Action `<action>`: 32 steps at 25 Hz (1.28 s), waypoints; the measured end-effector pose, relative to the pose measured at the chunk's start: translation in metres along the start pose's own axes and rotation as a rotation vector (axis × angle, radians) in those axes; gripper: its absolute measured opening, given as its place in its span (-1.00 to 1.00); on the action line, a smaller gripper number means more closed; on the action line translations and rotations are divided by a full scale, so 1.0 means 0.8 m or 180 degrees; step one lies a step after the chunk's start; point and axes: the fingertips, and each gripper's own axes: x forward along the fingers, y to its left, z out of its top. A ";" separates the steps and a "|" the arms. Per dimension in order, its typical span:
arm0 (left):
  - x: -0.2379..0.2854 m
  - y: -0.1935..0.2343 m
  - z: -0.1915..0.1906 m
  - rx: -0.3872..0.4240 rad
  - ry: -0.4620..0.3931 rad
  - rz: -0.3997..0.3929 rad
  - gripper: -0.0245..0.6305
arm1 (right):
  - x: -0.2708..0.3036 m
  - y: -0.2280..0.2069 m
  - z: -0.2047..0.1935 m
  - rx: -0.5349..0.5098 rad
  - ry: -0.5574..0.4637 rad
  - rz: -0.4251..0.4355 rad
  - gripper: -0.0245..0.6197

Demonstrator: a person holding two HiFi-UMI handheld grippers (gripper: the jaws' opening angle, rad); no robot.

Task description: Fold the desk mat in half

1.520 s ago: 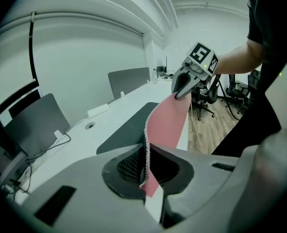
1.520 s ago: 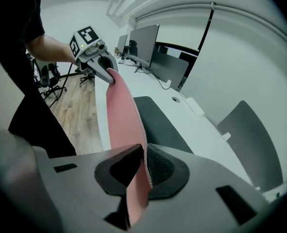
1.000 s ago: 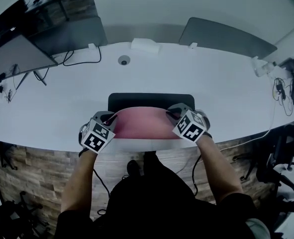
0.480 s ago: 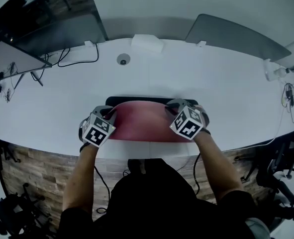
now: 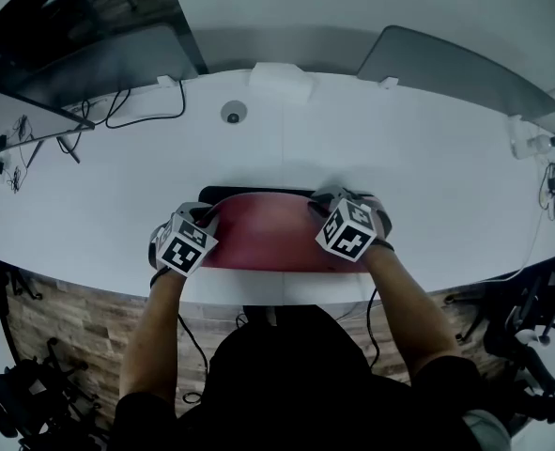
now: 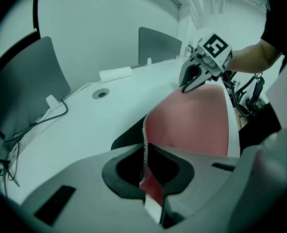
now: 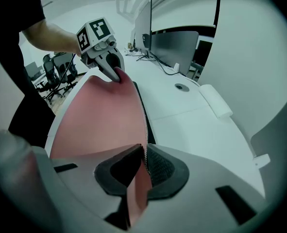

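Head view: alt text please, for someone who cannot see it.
Seen from above, a person's left gripper and right gripper each clamp a corner of a desk mat, its red underside folded over almost to its black far edge. It lies on a white desk.

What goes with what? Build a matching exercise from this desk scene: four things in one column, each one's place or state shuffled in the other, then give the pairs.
Things:
1. red-and-black flat desk mat
2. left gripper
3. round grey grommet
4. thin black cable

Places or states:
A. set into the white desk, beyond the mat
B. near half lifted over, red side showing
C. shut on a corner of the mat
D. lying loose at the desk's far left

Pairs: 1-B, 2-C, 3-A, 4-D
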 end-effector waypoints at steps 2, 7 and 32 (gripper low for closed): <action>-0.002 0.003 0.001 -0.0031 0.0036 0.0004 -0.85 | 0.005 0.001 -0.002 0.0012 0.0016 0.0021 -0.81; 0.005 0.007 0.001 -0.0074 0.0120 -0.0022 -0.84 | 0.010 -0.003 -0.004 0.0036 0.0012 0.0047 -0.78; 0.008 0.043 -0.006 -0.0446 0.0007 0.0189 -0.57 | 0.014 -0.015 -0.003 0.0150 -0.0046 0.0108 -0.74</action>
